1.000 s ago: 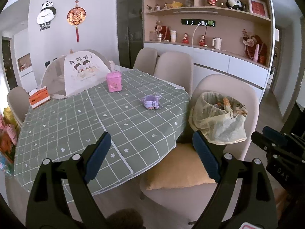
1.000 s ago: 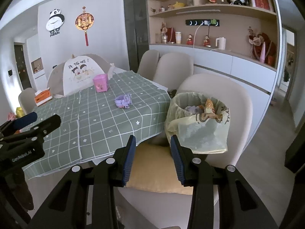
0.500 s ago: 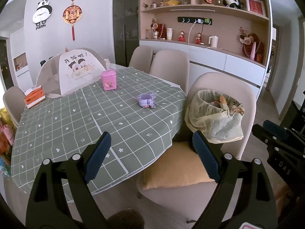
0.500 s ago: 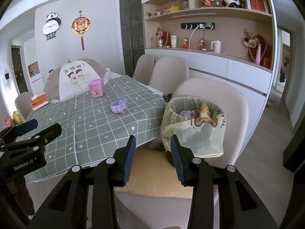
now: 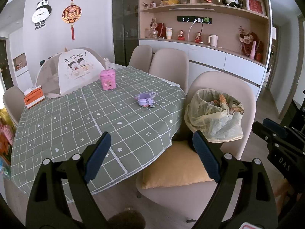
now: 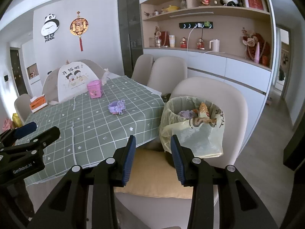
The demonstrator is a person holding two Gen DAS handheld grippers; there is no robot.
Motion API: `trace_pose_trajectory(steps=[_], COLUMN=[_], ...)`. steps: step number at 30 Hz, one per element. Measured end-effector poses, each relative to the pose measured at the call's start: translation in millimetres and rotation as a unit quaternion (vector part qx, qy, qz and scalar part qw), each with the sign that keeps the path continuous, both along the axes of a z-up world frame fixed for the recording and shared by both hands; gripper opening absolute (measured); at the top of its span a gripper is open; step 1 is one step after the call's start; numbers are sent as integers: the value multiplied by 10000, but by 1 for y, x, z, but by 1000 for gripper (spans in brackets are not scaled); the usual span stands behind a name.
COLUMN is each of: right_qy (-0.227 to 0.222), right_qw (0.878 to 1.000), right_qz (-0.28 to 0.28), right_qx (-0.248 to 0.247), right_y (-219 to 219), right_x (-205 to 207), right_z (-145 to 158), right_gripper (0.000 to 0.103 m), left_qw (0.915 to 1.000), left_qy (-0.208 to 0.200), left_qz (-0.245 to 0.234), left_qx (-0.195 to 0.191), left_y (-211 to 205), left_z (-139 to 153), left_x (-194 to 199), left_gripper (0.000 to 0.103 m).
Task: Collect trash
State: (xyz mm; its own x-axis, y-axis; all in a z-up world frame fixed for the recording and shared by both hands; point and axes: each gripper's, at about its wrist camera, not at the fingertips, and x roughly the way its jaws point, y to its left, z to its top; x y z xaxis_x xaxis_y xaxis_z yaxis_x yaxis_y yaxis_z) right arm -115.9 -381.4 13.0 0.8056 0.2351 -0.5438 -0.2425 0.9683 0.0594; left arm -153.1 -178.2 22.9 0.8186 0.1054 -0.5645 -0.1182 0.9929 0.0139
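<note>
A small bin lined with a yellowish bag (image 5: 214, 117) stands on a beige chair and holds wrappers and scraps; it also shows in the right wrist view (image 6: 192, 127). My left gripper (image 5: 151, 155) is open wide and empty, held back from the table's near edge. My right gripper (image 6: 153, 157) is open partway and empty, just short of the bin's near side. A small purple cup-like item (image 5: 144, 100) sits on the green checked tablecloth (image 5: 76, 118), and shows in the right wrist view (image 6: 117, 107).
A pink tin (image 5: 108, 79), a mesh food cover (image 5: 73, 70), and an orange tissue box (image 5: 34, 99) stand on the far table. Beige chairs (image 5: 169, 66) line the right side. An orange cushion (image 5: 175, 169) lies on the bin's chair. Shelving (image 5: 205, 28) behind.
Both grippers have drawn back and risen slightly, so the table and bin look a little farther away. Neither jaw opening has changed.
</note>
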Motion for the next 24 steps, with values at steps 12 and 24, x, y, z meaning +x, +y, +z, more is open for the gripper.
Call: trace_pose_trajectory(steps=[12, 24], right_qy=[-3, 6], right_qw=[10000, 10000], right_qz=[-30, -34], right_qx=[40, 42], right_y=[-6, -6], right_x=[4, 4], right_z=[1, 1], right_gripper=[36, 36], left_qw=[10000, 10000], left_qy=[25, 30], left_qz=[-30, -38], left_qx=[18, 10], left_y=[-3, -4], left_z=[0, -1], left_x=[1, 1], left_gripper=[83, 83])
